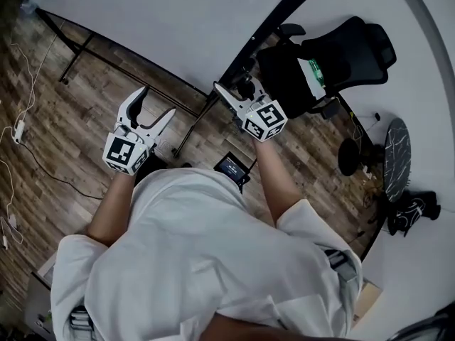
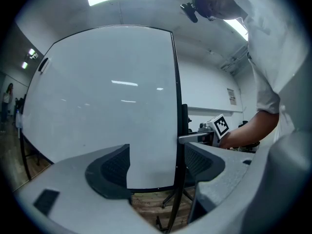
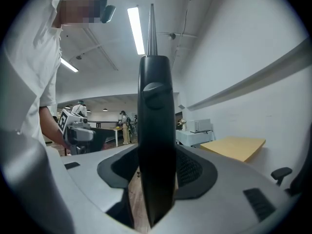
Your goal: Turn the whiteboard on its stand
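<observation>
Open-plan office or lab workspace. A whiteboard [image 1: 163,20] on its stand at 12 o'clock, black office chair [image 1: 341,55] at 2 o'clock, wood-plank floor [image 1: 64,141] with cables [image 1: 21,119] at 9 o'clock, strip ceiling lights [image 3: 136,30], distant worktops [image 3: 193,136] and people [image 3: 124,118].

**Whiteboard** [image 1: 163,20]: wide panel that closes off the way ahead of both grippers. Its black edge [image 3: 155,130] fills the gap between the right gripper's [image 1: 231,89] jaws and meets both pads, with no room to spare there.

**Left gripper** [image 1: 158,101]: jaws apart and the gap free. There is open air between it and the panel.

**Stand legs** [image 1: 190,130]: black bars low on the floor, between the two grippers and along the panel's foot.

**Office chair** [image 1: 334,55]: just right of the board's edge, crowding that side.

**Wall** [image 3: 253,48]: near, further right.

**Floor** [image 1: 64,148]: open to the left of the left gripper, crossed by loose cables [image 1: 19,128].
</observation>
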